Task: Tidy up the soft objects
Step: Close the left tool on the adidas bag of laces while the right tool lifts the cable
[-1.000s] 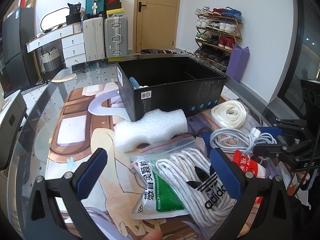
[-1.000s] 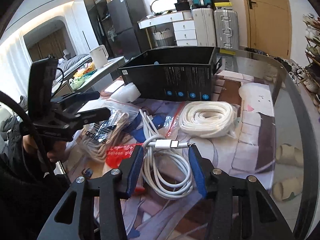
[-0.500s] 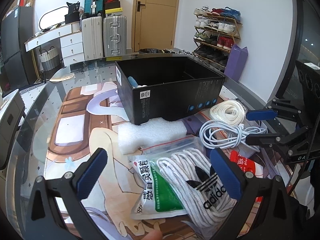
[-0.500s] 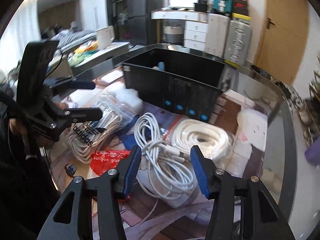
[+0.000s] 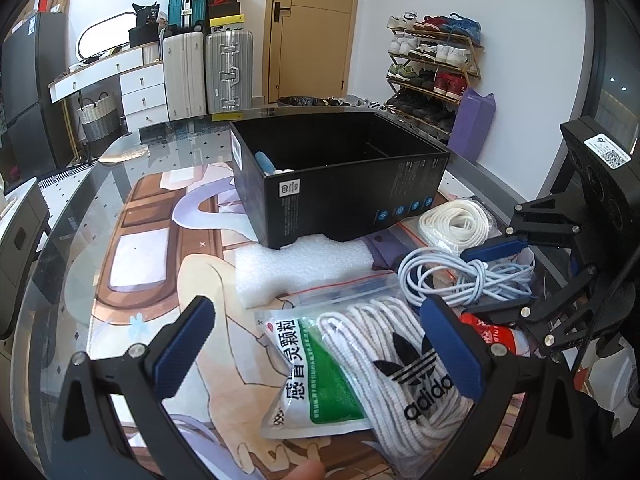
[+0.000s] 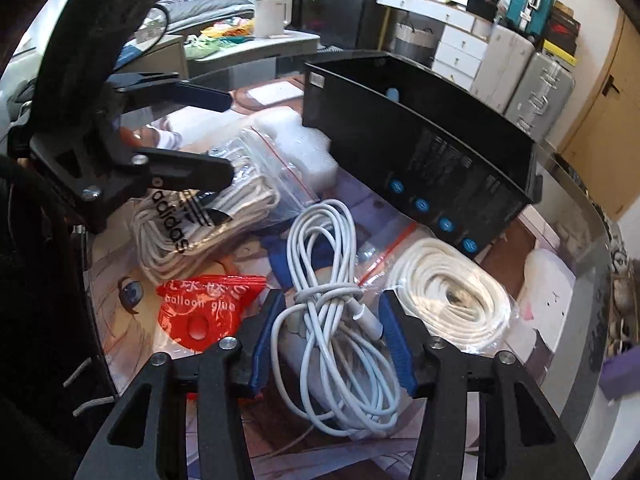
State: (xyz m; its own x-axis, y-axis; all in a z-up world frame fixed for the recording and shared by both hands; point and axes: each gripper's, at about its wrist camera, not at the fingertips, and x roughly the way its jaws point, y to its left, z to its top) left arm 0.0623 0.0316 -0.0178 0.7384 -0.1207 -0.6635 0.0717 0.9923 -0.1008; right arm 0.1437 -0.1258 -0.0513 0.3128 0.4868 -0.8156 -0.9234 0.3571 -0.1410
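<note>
Right gripper [image 6: 328,340] jaws closing around the bundled white charging cable [image 6: 328,280], pads not yet pinching; loose loops could slip or snag the bagged white rope [image 6: 452,292]; left gripper [image 5: 316,344] spread, empty.

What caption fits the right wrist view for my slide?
Right gripper closing around a coiled white cable, black box behind it.

Both wrist views tilt down, close over the table; each shares the black box [image 5: 340,184] and probably the same white cable [image 6: 324,280].
</note>
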